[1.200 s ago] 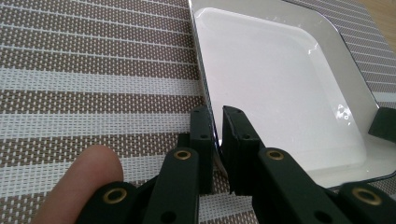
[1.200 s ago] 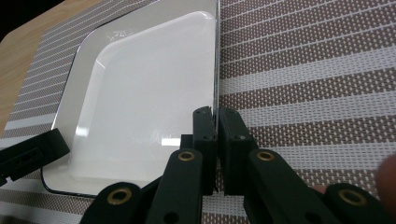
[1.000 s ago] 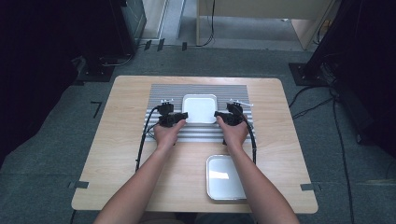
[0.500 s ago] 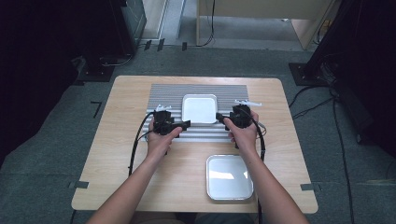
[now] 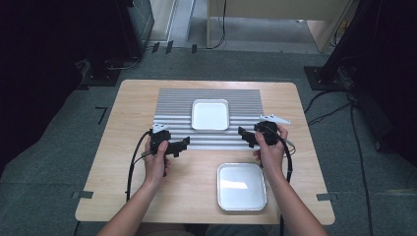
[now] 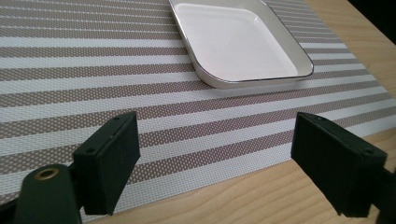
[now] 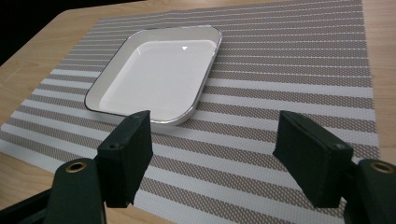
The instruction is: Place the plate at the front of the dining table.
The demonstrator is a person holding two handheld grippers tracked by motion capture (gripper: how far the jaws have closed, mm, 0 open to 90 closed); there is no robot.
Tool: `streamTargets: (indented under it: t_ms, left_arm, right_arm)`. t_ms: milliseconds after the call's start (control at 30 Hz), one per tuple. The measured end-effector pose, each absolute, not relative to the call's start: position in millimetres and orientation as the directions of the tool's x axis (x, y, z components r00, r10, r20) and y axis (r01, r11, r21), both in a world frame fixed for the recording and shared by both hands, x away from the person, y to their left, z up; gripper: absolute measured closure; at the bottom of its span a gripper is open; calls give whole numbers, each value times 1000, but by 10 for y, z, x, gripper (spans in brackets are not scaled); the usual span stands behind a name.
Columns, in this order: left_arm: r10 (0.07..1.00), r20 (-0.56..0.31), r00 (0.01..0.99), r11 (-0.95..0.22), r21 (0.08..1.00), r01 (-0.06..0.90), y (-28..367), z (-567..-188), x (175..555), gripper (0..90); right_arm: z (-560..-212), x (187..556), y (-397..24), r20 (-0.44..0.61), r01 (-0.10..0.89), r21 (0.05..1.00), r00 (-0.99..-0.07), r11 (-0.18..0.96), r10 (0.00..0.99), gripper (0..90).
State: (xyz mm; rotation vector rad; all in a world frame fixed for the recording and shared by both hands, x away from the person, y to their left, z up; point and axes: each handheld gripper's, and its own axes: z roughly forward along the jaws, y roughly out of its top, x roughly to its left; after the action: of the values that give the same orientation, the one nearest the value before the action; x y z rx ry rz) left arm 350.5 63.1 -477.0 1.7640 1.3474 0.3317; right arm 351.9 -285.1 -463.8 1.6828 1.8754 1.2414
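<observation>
The white tray point(image 5: 210, 114) is seen resting square on the striped placemat point(image 5: 172, 105), with nothing gripping it. The left gripper point(image 5: 183, 144) is held off the tray's near-left corner, its jaws wide and empty, having just been opening; the right gripper point(image 5: 244, 135) is held off the tray's near-right corner, likewise spread and empty. The tray is flanked almost evenly (the right gripper perhaps a touch nearer). A second tray point(image 5: 241, 186) is left nearer the person than the first.
</observation>
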Motion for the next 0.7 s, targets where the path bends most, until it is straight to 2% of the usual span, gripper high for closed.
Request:
streamTargets:
  t_ms: [133,467,700]
  left_arm:
    - [890,-241,388,-56,786,615,707,-4708,3410,148]
    - [894,-244,376,-34,800,600,888,-4726,3219,135]
    - [910,-213,356,-39,810,586,1073,-4771,3088,136]
  right_arm:
    - [-4649,3442,-2905,294,629,774,-248,-78,923,266]
    - [-4713,3196,-3125,284,622,780,-251,-71,925,256]
    - [-4729,3016,-3269,305,632,770,-250,-84,919,252]
